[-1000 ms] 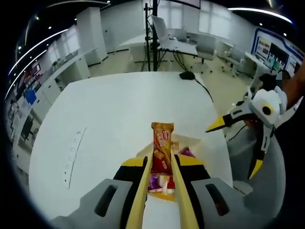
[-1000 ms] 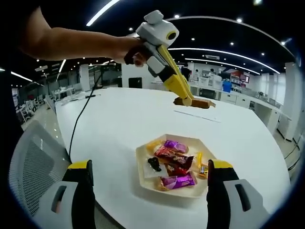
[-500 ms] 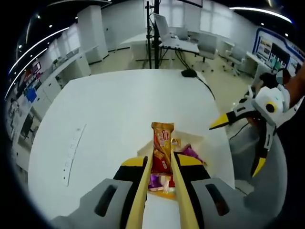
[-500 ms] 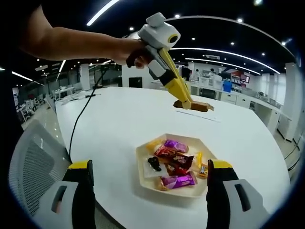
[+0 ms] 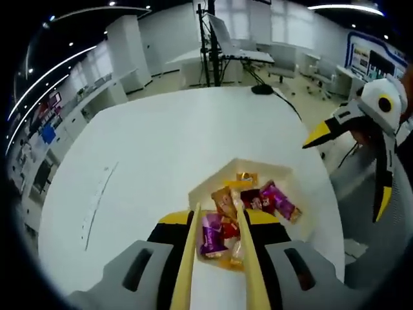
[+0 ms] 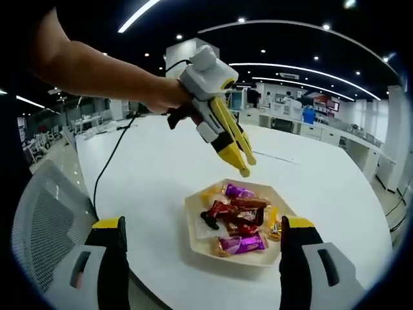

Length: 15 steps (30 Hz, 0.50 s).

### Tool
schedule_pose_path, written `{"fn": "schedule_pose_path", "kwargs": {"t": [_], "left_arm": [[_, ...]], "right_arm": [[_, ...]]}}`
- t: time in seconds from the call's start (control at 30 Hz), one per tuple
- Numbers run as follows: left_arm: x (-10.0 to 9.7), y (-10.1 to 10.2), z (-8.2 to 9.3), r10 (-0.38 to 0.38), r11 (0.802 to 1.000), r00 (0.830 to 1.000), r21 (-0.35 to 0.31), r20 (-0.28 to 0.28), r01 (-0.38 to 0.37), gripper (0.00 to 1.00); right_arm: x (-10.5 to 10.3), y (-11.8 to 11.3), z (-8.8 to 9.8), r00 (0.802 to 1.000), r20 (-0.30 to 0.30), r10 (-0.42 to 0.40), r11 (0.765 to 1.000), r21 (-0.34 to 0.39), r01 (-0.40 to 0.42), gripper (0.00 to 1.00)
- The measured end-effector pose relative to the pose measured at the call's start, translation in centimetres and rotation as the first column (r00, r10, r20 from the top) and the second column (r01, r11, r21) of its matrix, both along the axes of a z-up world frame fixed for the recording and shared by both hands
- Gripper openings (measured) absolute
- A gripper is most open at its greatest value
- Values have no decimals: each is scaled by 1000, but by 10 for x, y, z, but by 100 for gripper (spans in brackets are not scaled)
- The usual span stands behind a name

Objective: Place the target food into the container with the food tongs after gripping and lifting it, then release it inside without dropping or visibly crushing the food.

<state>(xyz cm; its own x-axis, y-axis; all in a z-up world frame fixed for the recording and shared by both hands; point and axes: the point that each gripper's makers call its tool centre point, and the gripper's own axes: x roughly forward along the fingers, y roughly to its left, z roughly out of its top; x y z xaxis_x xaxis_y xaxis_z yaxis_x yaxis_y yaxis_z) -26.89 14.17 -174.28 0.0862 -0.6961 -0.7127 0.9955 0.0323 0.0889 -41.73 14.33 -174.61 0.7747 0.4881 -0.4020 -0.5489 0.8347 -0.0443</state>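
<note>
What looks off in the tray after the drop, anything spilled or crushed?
Nothing stands out. All the wrapped snacks lie inside the white tray, none on the table, none visibly crushed. The left gripper hangs above the tray holding nothing.

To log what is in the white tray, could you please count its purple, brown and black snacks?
In the white hexagonal tray:
Shiny purple wrapped snacks: 2
Long brown-orange wrapped bar: 1
Small black piece: 1
Total: 4
</note>
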Motion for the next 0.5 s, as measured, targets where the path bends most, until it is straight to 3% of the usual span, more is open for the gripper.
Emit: {"fn": "schedule_pose_path", "kwargs": {"t": [0.5], "left_arm": [[2,6,34,-13,997,1000,-82,7,13,27]], "right_arm": [[-1,0,-1,1000,-3,3,1000,-6,-3,98]]}}
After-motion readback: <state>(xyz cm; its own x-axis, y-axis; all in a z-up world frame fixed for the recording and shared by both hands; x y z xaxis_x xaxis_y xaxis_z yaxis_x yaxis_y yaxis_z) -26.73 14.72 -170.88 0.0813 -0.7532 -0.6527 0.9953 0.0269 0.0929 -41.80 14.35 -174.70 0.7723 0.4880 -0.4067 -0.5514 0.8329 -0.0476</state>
